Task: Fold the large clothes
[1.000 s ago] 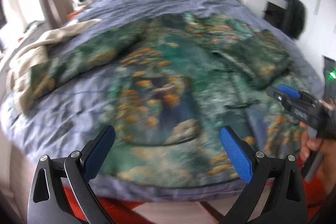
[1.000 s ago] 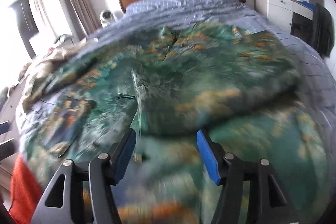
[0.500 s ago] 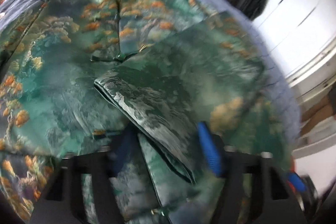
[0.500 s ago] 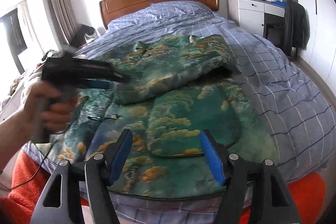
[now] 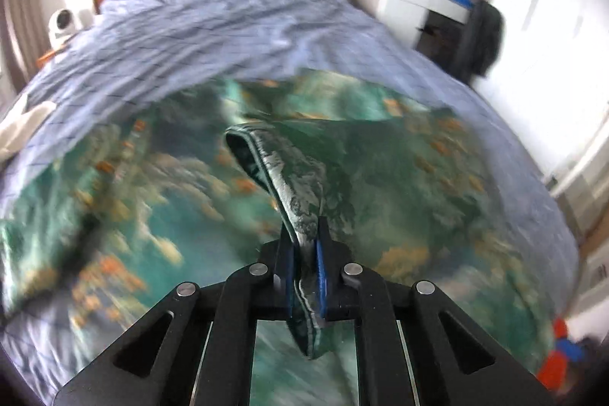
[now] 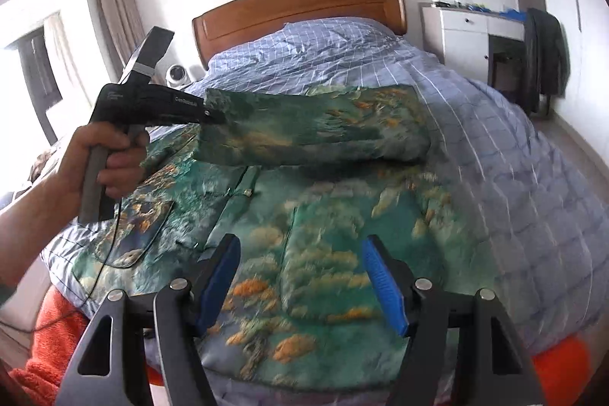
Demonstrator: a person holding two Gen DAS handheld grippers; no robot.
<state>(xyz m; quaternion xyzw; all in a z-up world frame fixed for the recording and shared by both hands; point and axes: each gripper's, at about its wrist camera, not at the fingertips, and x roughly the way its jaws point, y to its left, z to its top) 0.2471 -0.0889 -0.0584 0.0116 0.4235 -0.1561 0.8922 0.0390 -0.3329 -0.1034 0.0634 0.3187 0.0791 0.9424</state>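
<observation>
A large green garment with orange and white print (image 6: pixel 327 215) lies spread on the bed. My left gripper (image 5: pixel 304 276) is shut on the cuff end of its right sleeve (image 5: pixel 300 212). In the right wrist view the left gripper (image 6: pixel 213 115) holds that sleeve (image 6: pixel 316 132) stretched above the garment's body, running right to the shoulder. My right gripper (image 6: pixel 300 276) is open and empty, above the garment's lower hem near the foot of the bed.
The bed has a blue checked cover (image 6: pixel 514 177) and a wooden headboard (image 6: pixel 297 10). A white dresser (image 6: pixel 468 33) with a dark jacket hanging (image 6: pixel 548 56) stands at the right. An orange rug (image 6: pixel 49 341) lies below the bed's foot. A beige cloth (image 5: pixel 23 128) lies at the left edge.
My left gripper has closed on the sleeve end and lifted it up over the garment's body. My right gripper has stayed open near the foot of the bed.
</observation>
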